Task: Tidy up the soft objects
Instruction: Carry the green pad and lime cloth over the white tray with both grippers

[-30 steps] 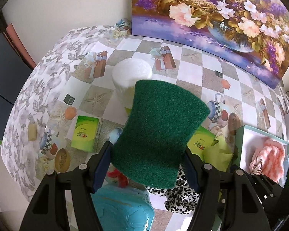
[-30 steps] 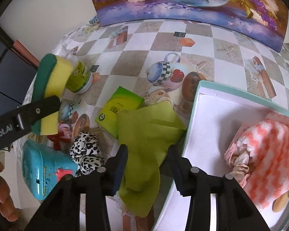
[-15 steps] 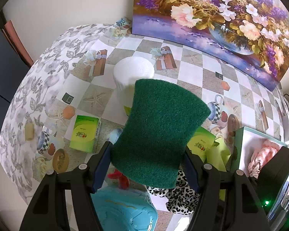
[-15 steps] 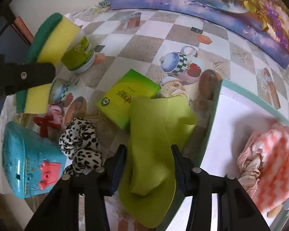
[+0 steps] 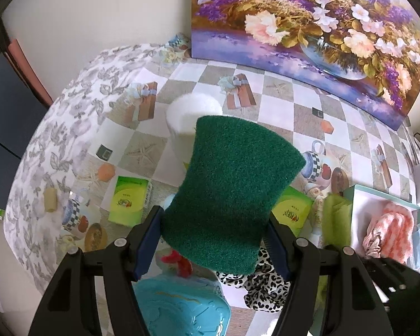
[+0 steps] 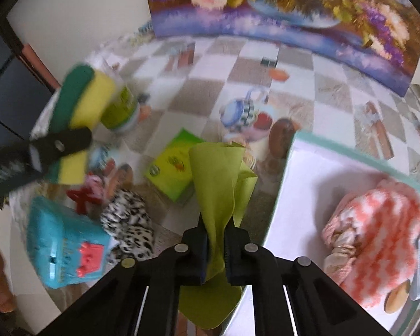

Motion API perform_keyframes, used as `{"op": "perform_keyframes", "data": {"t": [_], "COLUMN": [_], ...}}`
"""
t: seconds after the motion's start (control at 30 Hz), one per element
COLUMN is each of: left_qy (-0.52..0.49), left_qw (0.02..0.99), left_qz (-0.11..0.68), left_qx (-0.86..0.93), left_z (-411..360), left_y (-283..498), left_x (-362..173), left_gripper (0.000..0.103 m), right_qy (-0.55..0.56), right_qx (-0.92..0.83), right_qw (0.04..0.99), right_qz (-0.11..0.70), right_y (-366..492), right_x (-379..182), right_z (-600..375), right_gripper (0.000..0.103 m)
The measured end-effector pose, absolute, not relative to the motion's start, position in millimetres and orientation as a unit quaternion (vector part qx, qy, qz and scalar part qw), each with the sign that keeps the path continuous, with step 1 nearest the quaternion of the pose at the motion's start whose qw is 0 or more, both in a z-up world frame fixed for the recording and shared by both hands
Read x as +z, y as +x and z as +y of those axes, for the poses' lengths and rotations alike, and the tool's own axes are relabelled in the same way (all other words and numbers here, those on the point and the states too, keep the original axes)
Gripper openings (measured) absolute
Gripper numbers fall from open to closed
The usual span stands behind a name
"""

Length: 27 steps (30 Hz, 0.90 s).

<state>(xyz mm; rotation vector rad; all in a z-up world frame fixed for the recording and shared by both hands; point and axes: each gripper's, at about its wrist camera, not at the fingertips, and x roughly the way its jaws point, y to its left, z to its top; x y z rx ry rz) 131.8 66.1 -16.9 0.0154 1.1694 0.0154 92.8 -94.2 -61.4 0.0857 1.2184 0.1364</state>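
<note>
Gripping a green and yellow sponge (image 5: 232, 196) between its two fingers, the left claw (image 5: 215, 240) holds it above the table (image 5: 280, 117), the dark scouring face turned toward the left wrist camera. From the right wrist view the same sponge (image 6: 81, 112) shows its yellow foam side, clamped in the left claw's black finger.

The right claw (image 6: 215, 249) is closing on a lime-green cloth (image 6: 215, 184); the cloth is pinched between the pads, its upper part rising in a fold above the fingers and its lower end hanging below them. This view is blurred.

Just right of the cloth sits a white box with a pale teal rim (image 6: 350, 154), holding a coral and white knitted cloth (image 6: 383, 238). On the checked tablecloth left of the right claw lie a leopard-print fabric piece (image 6: 128, 224), a turquoise toy (image 6: 64, 243) with a red part on it, and a small red and pink item (image 6: 89, 190). A green packet (image 6: 173, 165) lies behind the cloth, and another green packet (image 5: 128, 201) lies further left in the left wrist view. A white-lidded jar (image 5: 193, 112) stands behind the sponge, and a floral painting (image 5: 308, 28) leans against the wall at the table's far edge.
</note>
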Motion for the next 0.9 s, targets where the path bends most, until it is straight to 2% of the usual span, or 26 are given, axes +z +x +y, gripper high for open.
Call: {"op": "perform_keyframes", "data": {"t": [0.43,0.7,0.9], "left_qy": [0.019,0.034,0.059], "left_qw": [0.873,0.887,0.878], "left_qz": [0.488,0.456,0.461], "left_qx": [-0.015,-0.065,-0.116], "left_z": [48,7,-39], "left_y": [109,88,70], "left_x": [44,72,68], "left_gripper": [0.070,0.070,0.070], "right_qy": [0.073,0.081,0.086], "right_qx": [0.021,-0.039,-0.117], "right_qw": [0.868,0.870,0.864], "right_qz": [0.490,0.485,0.482], "right_y": [73,53,29], "right_x": [24,43,55], "right_z": [-127,-177,-230], "right_gripper": [0.010,0.010,0.010]}}
